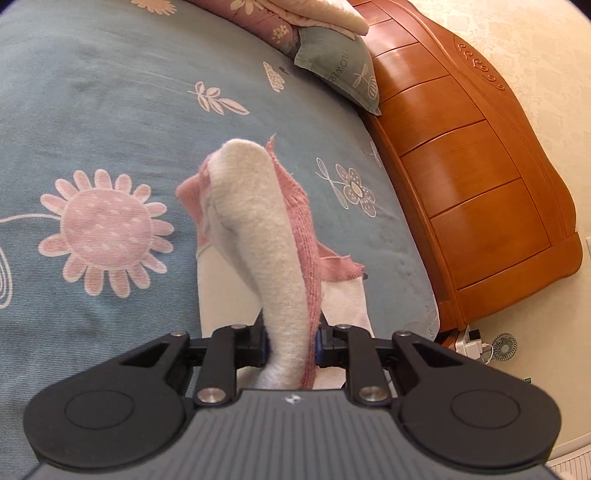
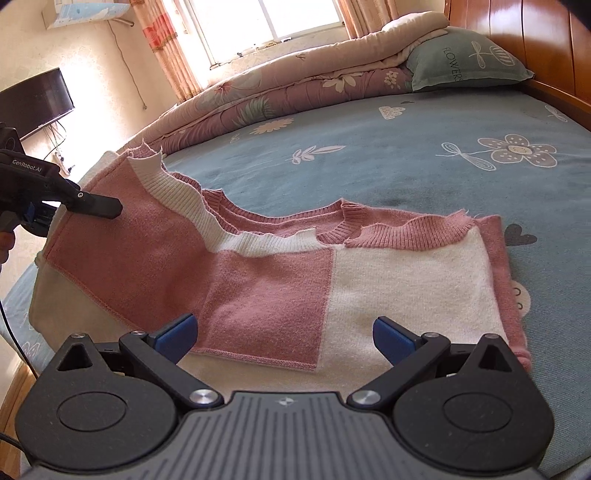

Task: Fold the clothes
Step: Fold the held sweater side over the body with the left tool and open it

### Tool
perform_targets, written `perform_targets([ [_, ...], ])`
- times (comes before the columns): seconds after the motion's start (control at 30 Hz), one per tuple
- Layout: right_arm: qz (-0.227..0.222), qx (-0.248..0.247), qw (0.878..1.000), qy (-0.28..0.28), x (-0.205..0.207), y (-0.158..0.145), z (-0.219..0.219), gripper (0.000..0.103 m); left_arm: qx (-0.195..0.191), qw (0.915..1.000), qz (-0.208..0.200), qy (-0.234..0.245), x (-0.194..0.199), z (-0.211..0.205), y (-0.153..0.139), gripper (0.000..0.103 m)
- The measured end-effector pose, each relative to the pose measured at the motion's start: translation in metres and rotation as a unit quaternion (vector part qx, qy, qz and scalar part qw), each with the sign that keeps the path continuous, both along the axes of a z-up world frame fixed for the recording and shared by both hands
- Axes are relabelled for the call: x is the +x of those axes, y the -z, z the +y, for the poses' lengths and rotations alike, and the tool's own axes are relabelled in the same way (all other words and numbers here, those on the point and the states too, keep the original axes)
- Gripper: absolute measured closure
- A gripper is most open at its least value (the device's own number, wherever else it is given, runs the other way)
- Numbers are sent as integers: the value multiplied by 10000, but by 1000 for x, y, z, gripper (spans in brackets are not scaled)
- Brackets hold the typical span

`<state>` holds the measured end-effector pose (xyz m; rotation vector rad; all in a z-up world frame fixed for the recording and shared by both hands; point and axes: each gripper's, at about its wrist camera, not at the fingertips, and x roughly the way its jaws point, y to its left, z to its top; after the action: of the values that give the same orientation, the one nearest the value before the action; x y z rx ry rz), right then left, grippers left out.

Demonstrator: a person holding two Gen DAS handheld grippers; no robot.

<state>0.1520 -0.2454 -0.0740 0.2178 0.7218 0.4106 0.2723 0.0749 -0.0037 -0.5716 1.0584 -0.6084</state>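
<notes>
Sweater (image 2: 280, 280) lay on the bed (image 2: 424, 173), near its front edge, neckline toward the far side. Sweater's left part was raised off the bed, pinched between the left tongs (image 1: 290, 349), which came in from the left in the right wrist view (image 2: 94, 205). Right part lay flat. Right tongs (image 2: 284, 339) hung just over the sweater's near hem, jaws wide apart, nothing between them. Quilt (image 2: 280, 92) lay rolled along the bed's far side. Pillow (image 2: 465, 62) sat at the quilt's right end, against the headboard (image 1: 469, 177). Window (image 2: 269, 22) stood behind the quilt. TV (image 2: 35, 99) was far left. Fan (image 1: 505, 345) sat on the floor beside the headboard.
</notes>
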Motion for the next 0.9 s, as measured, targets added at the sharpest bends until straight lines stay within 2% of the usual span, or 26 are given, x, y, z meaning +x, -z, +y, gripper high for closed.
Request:
perform_targets([
  [0.2,-188,37,9994,283,-13,-8,-27,0,-156,9997,120,-125,9,-39,-5,83],
  [0.4,-314,132,9970,691,-23,-11,-57,0,-294,9994,170,75,19,-85,-6,83],
  [0.73,-445,224,9911,1233,-41,-15,-102,0,-182,9983,357,414,40,-168,7,83],
  [0.9,-444,267,9875,1488,-46,-13,-120,0,198,9967,619,476,50,-206,28,83],
])
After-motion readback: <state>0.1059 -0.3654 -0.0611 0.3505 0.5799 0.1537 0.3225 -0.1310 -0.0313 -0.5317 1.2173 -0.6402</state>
